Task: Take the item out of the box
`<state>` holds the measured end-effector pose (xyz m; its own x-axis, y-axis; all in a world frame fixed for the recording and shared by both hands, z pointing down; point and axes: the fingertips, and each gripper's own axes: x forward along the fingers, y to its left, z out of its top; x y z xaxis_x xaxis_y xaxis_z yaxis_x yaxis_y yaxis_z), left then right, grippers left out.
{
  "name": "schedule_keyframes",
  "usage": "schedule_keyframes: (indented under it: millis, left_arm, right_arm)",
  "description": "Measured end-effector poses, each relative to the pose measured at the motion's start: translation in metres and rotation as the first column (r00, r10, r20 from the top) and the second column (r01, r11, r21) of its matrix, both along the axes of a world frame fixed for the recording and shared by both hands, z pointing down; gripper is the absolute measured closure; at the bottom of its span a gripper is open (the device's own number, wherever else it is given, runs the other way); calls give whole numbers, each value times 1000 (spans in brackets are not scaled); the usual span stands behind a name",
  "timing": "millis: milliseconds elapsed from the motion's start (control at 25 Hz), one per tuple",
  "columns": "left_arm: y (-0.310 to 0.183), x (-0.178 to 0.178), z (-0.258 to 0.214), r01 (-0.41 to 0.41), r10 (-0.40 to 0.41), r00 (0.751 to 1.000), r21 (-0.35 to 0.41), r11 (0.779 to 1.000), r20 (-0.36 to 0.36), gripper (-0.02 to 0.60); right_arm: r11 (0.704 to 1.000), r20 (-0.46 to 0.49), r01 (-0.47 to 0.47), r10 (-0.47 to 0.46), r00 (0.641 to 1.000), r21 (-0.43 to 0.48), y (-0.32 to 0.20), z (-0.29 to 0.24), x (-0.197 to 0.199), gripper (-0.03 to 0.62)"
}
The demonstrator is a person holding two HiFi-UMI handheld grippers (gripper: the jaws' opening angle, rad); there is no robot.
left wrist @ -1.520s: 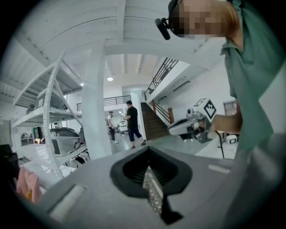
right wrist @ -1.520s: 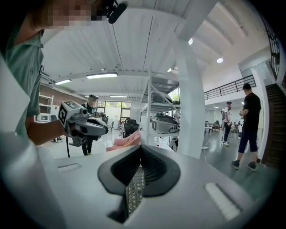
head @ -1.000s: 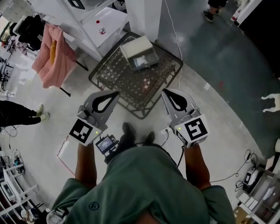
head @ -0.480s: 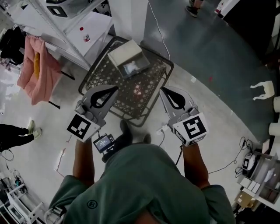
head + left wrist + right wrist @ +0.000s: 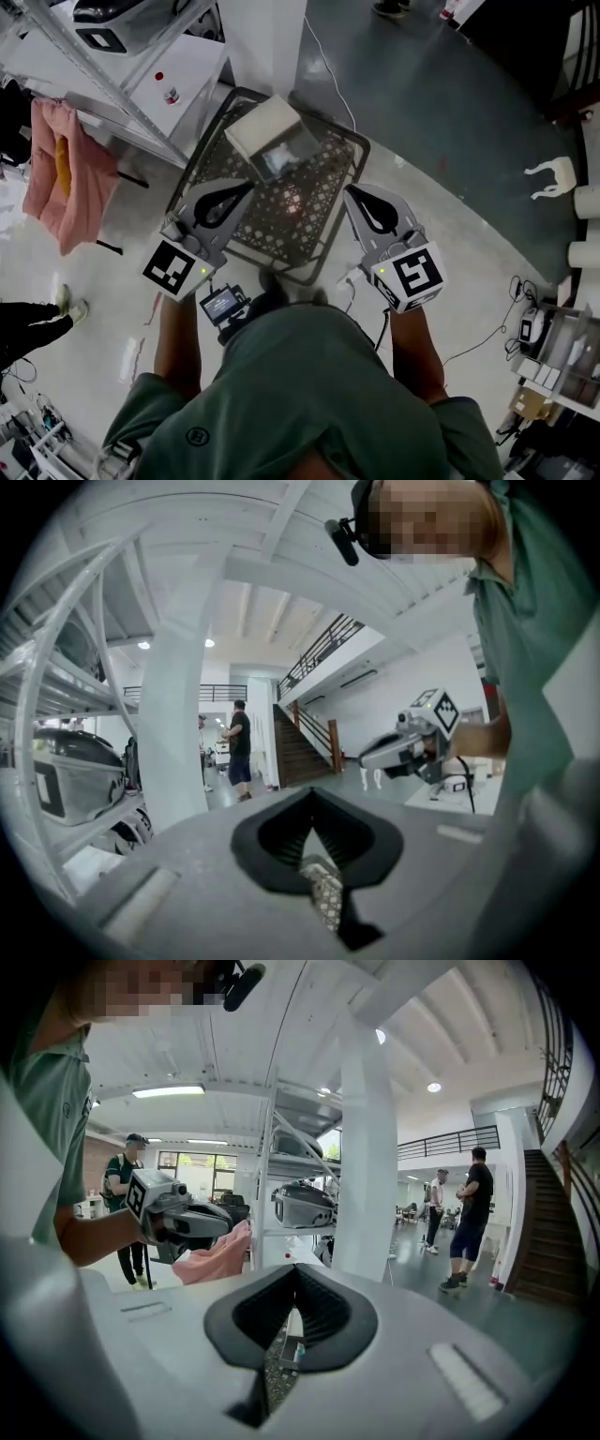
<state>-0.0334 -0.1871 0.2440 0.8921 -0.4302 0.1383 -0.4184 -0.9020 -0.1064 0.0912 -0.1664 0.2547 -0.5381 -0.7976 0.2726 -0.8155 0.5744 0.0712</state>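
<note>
- The person has stepped closer, and the mesh table (image 5: 300,220) now lies beneath both grippers' tips.
- Left gripper (image 5: 247,189): jaws pressed together, nothing between them.
- Right gripper (image 5: 352,195): closed too, and empty.
- The box (image 5: 267,139) sits on the table just ahead of the jaws, between the two grippers.

**Three cameras: one on your head, one riding each gripper.**

Your head camera looks steeply down past your chest at 6 o'clock. It takes in the left gripper (image 5: 242,193), the right gripper (image 5: 352,195) and the box (image 5: 267,131) toward 12 o'clock. Each gripper camera sits close behind its own jaws and faces nearly level across the room. Both share the white pillar (image 5: 183,714). The left gripper view catches your right gripper at 3 o'clock; the right gripper view catches your left at 9 o'clock.
</note>
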Motion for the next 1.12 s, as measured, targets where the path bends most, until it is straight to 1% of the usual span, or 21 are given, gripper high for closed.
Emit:
schedule_keyframes:
  millis: [280,480,680,880,1120]
  left_arm:
    - [-31,-22,5,-29,29,999,-17,999,-38,580]
    - [-38,-27,6,-18,17,998,-28,999,-59,580]
    - [-49,-29,14,19,-21,998,-35,999,-59,580]
    - [-67,-28,22,97,-98,995,-51,994,-32,580]
    - [-85,-1,29,153,-153,988,-58,986,8,580]
  right_arm:
    - [1000,-23,-29,29,999,-2,-29,-3,-25,589]
    - [1000,-45,-9,8,999,-15,-35,-4,-34,589]
    - [999,-40,25,-26,999,-27,-52,4,-32,589]
    - [994,-21,104,-105,994,-34,-78,10,-31,589]
    - [982,2,181,-181,983,-46,-115,24,-8,589]
